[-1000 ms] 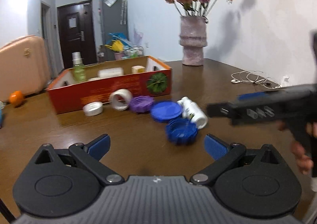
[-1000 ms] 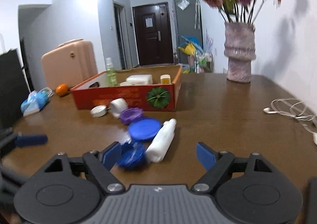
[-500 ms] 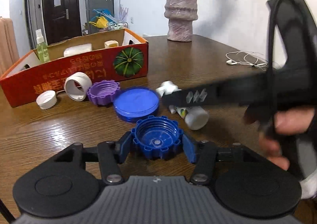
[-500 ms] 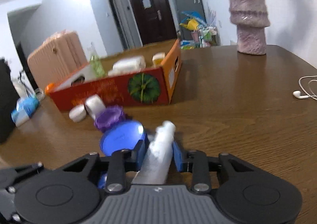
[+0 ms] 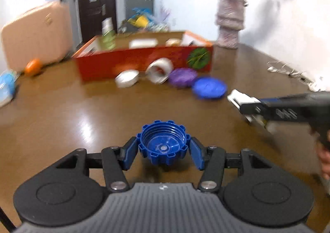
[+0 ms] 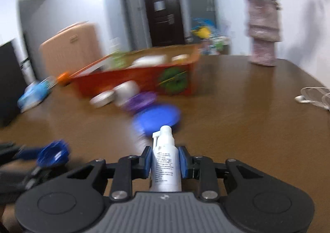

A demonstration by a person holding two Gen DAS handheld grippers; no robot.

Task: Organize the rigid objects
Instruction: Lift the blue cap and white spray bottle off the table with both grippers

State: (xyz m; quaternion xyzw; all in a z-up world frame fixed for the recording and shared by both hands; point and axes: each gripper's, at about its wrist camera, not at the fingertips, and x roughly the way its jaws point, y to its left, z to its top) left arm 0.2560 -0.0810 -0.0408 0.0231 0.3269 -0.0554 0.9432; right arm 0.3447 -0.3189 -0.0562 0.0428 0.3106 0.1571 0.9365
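White earbud cable [image 6: 315, 99] clearer in R view.

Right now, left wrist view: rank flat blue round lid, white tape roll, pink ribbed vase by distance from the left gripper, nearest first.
From the left gripper, shut on a blue toothed cap:
1. Flat blue round lid, ahead right on the table.
2. White tape roll, ahead centre, against the red box.
3. Pink ribbed vase, far right, by the wall.

Glossy wooden table [image 5: 82, 113] (ribbed blue plastic cap [image 5: 163, 144]).
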